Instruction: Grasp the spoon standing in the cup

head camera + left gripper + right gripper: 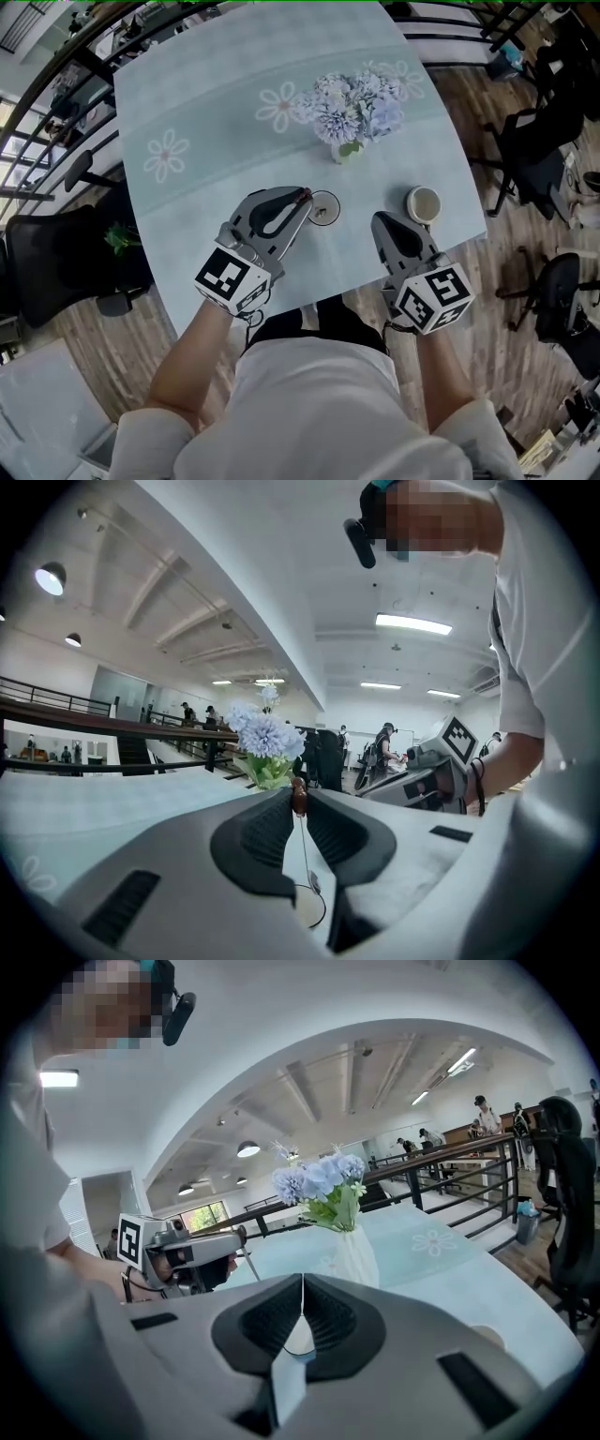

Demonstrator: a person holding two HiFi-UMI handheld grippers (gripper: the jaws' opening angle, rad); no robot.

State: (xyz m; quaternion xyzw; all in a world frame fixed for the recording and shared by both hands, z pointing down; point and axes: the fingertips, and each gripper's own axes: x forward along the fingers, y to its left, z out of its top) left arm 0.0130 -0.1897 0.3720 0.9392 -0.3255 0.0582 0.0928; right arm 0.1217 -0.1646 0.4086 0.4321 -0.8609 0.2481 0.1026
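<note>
Nearest the person, the right gripper (380, 219) hung over the table's (202, 108) front edge with its jaws pressed together on nothing. A little farther in, the left gripper (305, 197) had its jaws clamped on the brown top of the spoon (305, 846), whose thin shaft ran down into the cup (337, 208) just beyond the jaw tips. A second cup (423, 204) stood off to the right, and a vase (348, 148) of pale flowers stood behind both.
</note>
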